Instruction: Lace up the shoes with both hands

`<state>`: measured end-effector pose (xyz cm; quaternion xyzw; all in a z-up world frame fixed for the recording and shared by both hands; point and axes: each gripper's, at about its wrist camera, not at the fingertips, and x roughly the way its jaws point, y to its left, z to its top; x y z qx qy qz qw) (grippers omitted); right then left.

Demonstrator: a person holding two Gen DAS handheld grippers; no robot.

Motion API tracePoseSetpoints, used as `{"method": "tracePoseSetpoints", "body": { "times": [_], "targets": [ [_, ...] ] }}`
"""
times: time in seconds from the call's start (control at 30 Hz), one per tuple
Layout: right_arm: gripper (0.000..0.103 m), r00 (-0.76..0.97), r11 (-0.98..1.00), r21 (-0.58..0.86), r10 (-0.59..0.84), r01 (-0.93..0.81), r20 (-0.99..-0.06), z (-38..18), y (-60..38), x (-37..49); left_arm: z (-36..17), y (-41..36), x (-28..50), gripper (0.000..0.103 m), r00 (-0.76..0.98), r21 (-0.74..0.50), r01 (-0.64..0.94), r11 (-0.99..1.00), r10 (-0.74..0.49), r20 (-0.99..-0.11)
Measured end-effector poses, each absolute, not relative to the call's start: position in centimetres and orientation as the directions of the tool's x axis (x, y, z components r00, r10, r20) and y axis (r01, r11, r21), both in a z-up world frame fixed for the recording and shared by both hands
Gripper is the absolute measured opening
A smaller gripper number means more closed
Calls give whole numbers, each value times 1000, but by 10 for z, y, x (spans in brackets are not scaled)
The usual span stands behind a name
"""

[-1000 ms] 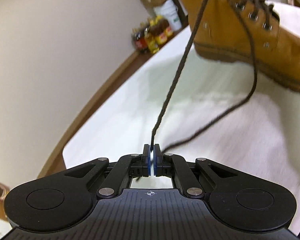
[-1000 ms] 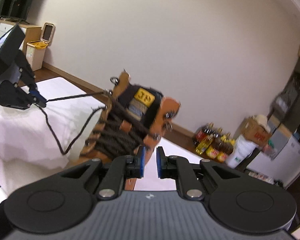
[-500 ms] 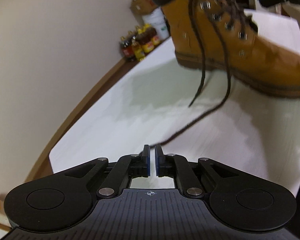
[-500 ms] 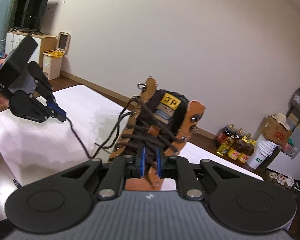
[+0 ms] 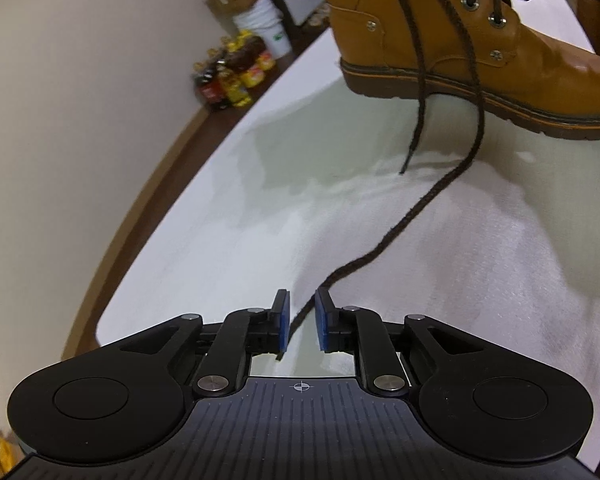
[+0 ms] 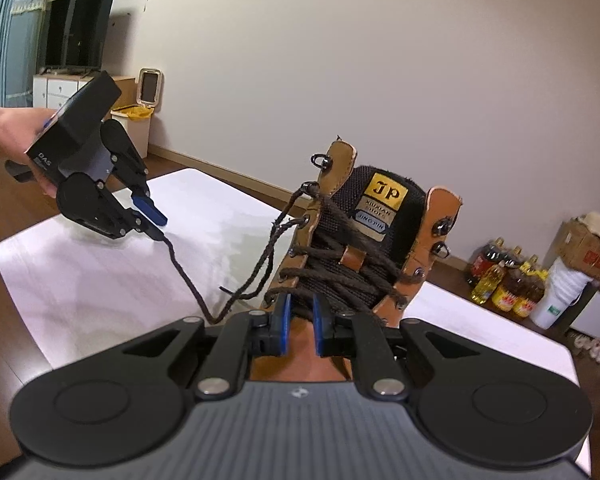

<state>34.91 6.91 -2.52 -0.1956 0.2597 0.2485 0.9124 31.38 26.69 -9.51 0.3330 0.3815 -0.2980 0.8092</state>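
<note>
A: What does the left camera see?
B: The left gripper [image 5: 301, 325] is closing, pads not yet squeezing the brown lace [image 5: 384, 242] between them. The boot [image 5: 480, 44] sits at one o'clock on the white table [image 5: 228, 216].

A: And the right camera?
B: The right gripper [image 6: 299, 325] is partly open, empty, with the boot [image 6: 364, 248] at twelve o'clock.

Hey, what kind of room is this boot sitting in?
Most likely a home living room: a flat black television on a white drawer cabinet, wooden plank flooring, and cooking-oil bottles stored along the plain wall.
</note>
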Motion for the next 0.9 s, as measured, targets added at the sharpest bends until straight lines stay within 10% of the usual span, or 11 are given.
{"method": "tracePoseSetpoints", "body": {
  "times": [0.57,0.9],
  "targets": [
    [12,661,693,-189,516,-696,-545,-25,68,333,-30,237,254,0,481,170,801,574,-448,-753],
    [14,529,558,-172,580,-812,-619,-40,127,360,-25,258,246,1,541,231,723,651,-326,-775]
  ]
}}
